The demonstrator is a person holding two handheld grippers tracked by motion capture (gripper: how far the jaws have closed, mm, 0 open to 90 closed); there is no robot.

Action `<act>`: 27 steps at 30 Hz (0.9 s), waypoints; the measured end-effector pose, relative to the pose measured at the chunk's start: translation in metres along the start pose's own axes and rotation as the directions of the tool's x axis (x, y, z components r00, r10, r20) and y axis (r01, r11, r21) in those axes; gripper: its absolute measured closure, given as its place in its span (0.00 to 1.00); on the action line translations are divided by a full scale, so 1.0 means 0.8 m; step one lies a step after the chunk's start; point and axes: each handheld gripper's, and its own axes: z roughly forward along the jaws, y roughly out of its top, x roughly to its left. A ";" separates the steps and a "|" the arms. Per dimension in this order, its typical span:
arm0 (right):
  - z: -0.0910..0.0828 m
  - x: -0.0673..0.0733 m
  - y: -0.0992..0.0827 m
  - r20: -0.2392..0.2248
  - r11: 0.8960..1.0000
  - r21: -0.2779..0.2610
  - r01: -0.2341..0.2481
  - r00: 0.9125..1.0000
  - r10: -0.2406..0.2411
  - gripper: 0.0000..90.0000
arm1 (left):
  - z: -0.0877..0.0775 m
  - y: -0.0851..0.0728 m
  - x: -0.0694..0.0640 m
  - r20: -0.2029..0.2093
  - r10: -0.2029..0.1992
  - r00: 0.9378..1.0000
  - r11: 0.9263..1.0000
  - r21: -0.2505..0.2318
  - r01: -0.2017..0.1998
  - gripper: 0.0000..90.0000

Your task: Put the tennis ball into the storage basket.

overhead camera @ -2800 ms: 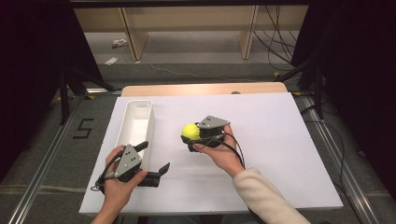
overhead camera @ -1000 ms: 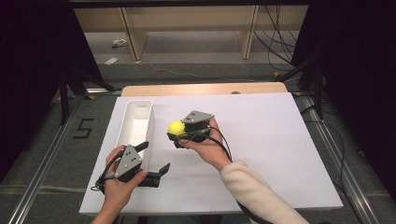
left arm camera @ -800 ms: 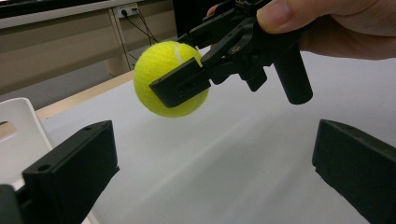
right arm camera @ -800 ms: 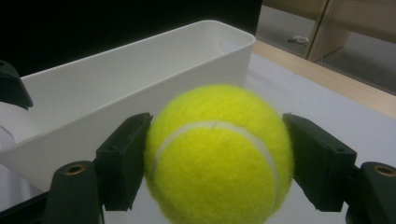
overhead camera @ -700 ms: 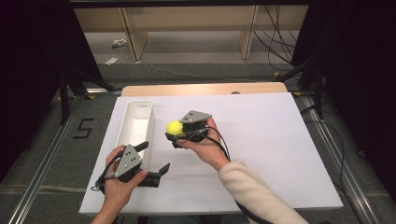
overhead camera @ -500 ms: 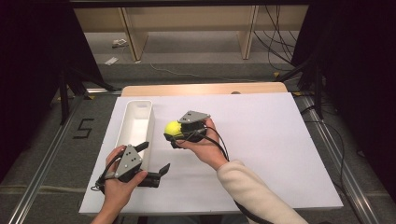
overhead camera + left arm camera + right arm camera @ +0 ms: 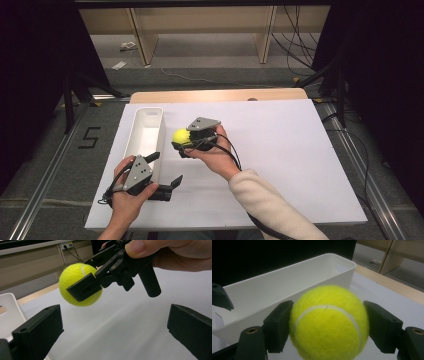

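The right claw [image 7: 181, 143] is clamped on a yellow tennis ball [image 7: 180, 136], one black jaw pressed against each side of it. In the right gripper view the ball [image 7: 329, 322] sits squarely between the two jaws, its white seam curving across the front. The ball is held up off the white counter [image 7: 280, 150] — the left gripper view shows it [image 7: 78, 285] hanging clear of the surface, with the right claw [image 7: 85, 286] reaching in from the upper right and a thumb resting on top of the tool.

Just beyond the ball, on the far side from the right hand [image 7: 212, 155], lies a long white bin [image 7: 145, 137]. In the right gripper view its near wall [image 7: 287, 287] runs straight behind the ball, close to it; whether the ball is already above the rim or a little short of it I cannot tell.

The left claw [image 7: 165, 167] is spread wide with nothing between its jaws. It sits near the person's edge of the counter, one jaw tip by the near end of the bin, the other over bare counter. In the left gripper view its two black jaws stand far apart at the bottom corners — the ball is ahead of them and higher.
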 end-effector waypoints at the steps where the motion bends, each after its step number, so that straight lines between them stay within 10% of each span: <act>1: 0.001 0.000 0.000 0.000 1.000 0.000 0.002 1.000 -0.002 0.30 | 0.000 0.000 0.000 0.000 0.000 1.000 1.000 0.001 0.000 0.00; 27: 0.018 0.004 0.012 -0.004 1.000 0.014 0.006 1.000 -0.006 0.30 | -0.001 0.000 -0.001 0.000 0.004 1.000 1.000 0.010 -0.004 0.00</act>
